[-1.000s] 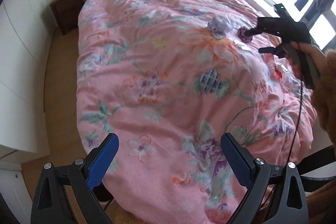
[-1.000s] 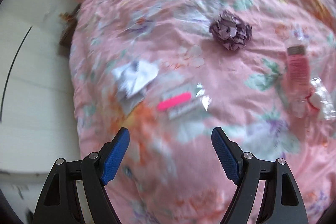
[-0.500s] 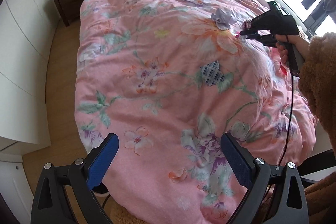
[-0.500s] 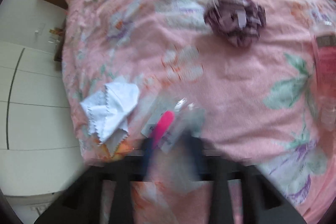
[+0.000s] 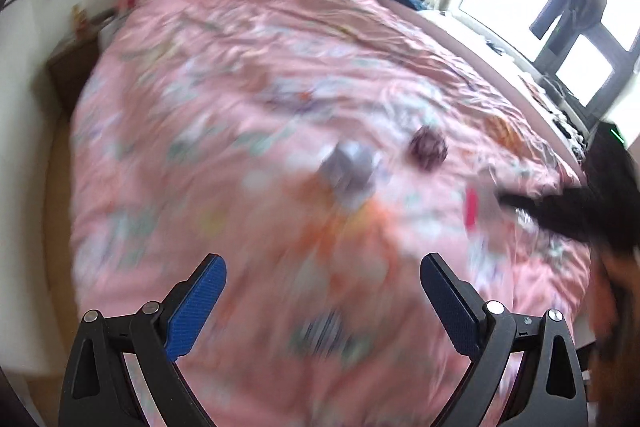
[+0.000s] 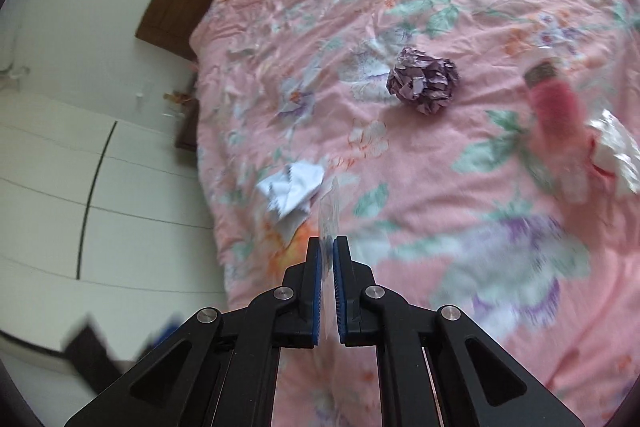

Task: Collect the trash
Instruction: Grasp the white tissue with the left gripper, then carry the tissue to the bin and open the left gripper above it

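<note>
The right gripper (image 6: 328, 247) is clenched on a clear plastic wrapper (image 6: 329, 211), held edge-on above a pink floral bedspread (image 6: 400, 187). The left gripper (image 5: 322, 277) hangs released and empty over the bed. On the bedspread lie a white crumpled paper (image 6: 292, 191) just beside the wrapper, a purple paper ball (image 6: 424, 85) and a pink bottle (image 6: 554, 99).

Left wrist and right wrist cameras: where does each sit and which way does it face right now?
Left wrist: on the left hand-held gripper, jaws open, looking down the pink bedspread toward the headboard; the right hand-held gripper enters at right.
Right wrist: on the right hand-held gripper, shut on a clear wrapper, looking down across the bed.
Shared: the purple paper ball and the white crumpled paper.
</note>
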